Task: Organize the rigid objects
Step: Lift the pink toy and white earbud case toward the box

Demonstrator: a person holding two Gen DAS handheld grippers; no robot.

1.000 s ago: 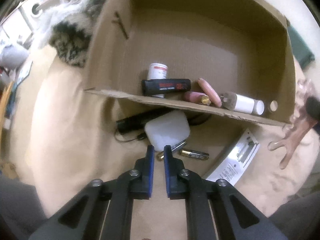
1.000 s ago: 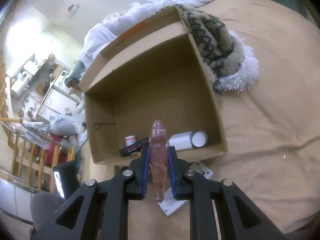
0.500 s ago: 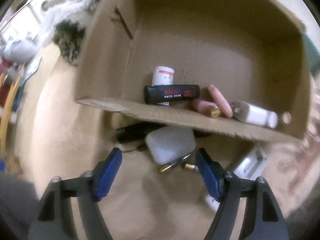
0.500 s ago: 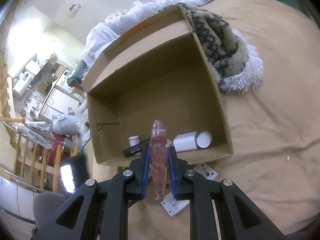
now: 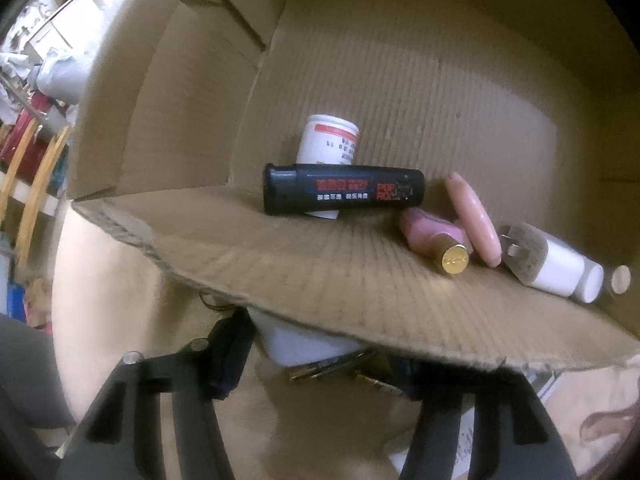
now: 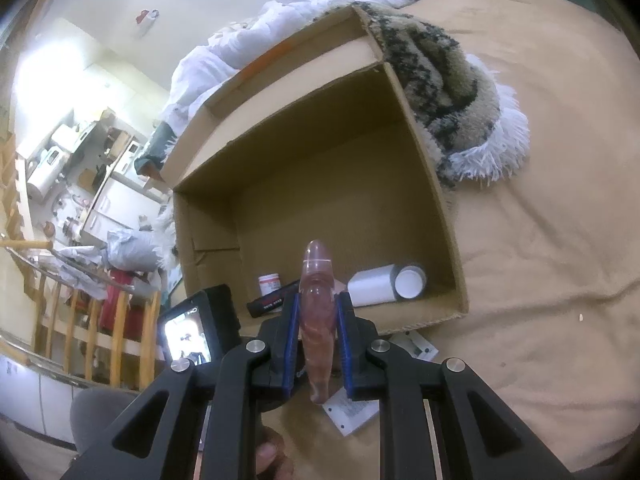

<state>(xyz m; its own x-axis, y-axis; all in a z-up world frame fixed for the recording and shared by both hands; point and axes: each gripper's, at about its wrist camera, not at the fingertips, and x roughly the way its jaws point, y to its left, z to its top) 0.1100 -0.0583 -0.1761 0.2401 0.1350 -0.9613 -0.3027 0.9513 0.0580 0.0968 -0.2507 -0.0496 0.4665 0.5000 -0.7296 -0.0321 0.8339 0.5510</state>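
An open cardboard box [image 5: 328, 264] lies on a tan blanket. It holds a black lighter [image 5: 344, 194], a small white bottle [image 5: 328, 144], two pink items [image 5: 472, 216] and a white tube [image 5: 560, 268]. My left gripper [image 5: 320, 364] is open, low by the box's near flap, its fingers either side of a white case [image 5: 304, 344] with batteries [image 5: 332, 368] beside it. My right gripper [image 6: 318, 332] is shut on a reddish translucent piece [image 6: 318, 312], held before the box [image 6: 436, 184].
A patterned fringed rug [image 6: 452, 92] and white bedding [image 6: 304, 20] lie behind the box. A white leaflet [image 6: 352, 412] lies on the blanket [image 6: 540, 240] under my right gripper. A wooden railing [image 6: 80, 320] and room clutter are at the left.
My left gripper has opened wide and moved forward and down toward the white case under the box flap. My right gripper has kept hold of the reddish piece and barely moved.
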